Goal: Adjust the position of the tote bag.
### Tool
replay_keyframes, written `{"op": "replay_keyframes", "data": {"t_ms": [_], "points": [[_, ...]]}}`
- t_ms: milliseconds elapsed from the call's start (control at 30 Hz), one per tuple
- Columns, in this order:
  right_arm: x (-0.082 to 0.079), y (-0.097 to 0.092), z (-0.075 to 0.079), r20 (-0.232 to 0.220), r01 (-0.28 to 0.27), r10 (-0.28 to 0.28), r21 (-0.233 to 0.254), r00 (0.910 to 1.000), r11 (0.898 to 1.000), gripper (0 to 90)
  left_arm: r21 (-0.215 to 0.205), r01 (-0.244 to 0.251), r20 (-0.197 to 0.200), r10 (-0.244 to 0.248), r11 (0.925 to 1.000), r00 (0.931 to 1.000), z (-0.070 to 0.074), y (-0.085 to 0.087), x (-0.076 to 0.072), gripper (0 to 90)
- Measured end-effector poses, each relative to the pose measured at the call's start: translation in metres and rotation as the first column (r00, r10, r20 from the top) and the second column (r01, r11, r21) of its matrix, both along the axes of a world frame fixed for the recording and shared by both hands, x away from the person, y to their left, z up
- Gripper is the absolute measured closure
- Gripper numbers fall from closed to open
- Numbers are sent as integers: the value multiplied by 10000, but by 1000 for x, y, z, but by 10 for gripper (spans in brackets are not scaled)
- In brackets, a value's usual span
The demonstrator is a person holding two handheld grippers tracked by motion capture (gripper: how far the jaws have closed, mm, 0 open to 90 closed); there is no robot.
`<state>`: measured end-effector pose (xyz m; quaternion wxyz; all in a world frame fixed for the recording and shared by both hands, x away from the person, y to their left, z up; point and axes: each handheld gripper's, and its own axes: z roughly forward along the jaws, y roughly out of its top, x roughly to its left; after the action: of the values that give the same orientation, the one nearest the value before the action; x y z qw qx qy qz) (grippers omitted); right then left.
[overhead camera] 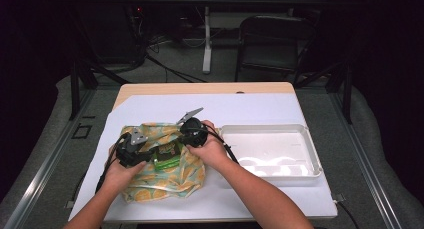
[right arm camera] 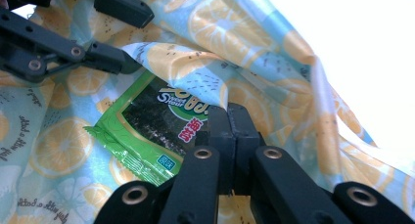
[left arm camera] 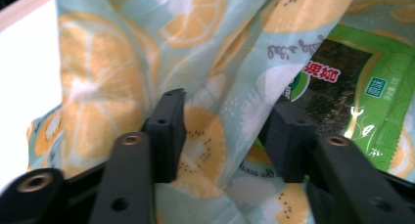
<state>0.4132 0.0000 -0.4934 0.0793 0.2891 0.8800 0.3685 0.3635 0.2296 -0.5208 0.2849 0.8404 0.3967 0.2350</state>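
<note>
both grippers are parked over the lemon-print cloth (overhead camera: 165,176) on the white table (overhead camera: 250,199). left gripper (left arm camera: 225,136) is spread apart with a fold of cloth between the jaws, not pinched. right gripper (right arm camera: 229,136) is clamped tight, whether on cloth can't be told. the green seaweed packet (right arm camera: 147,131) is laid flat on the cloth between them, long axis running diagonally in the right gripper view.

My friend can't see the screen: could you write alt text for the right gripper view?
Shut black jaws of the right gripper meet over a lemon-print cloth, beside a green snack packet lying on it. The left gripper reaches in at top left.
</note>
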Motion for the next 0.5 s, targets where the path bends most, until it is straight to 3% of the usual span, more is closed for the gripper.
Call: {"op": "replay_keyframes", "data": {"t_ms": [200, 333, 500], "points": [[1, -4, 3, 51, 106, -106, 127, 9999, 9999, 900, -257, -184, 67, 186, 9995, 9998, 5, 5, 0, 639], [1, -7, 5, 62, 188, -190, 272, 9998, 9995, 900, -193, -279, 190, 282, 9994, 9994, 11, 7, 2, 714], [3, -9, 7, 83, 260, -262, 286, 9996, 9993, 900, 299, -420, 358, 409, 9987, 9985, 14, 7, 7, 786]]}}
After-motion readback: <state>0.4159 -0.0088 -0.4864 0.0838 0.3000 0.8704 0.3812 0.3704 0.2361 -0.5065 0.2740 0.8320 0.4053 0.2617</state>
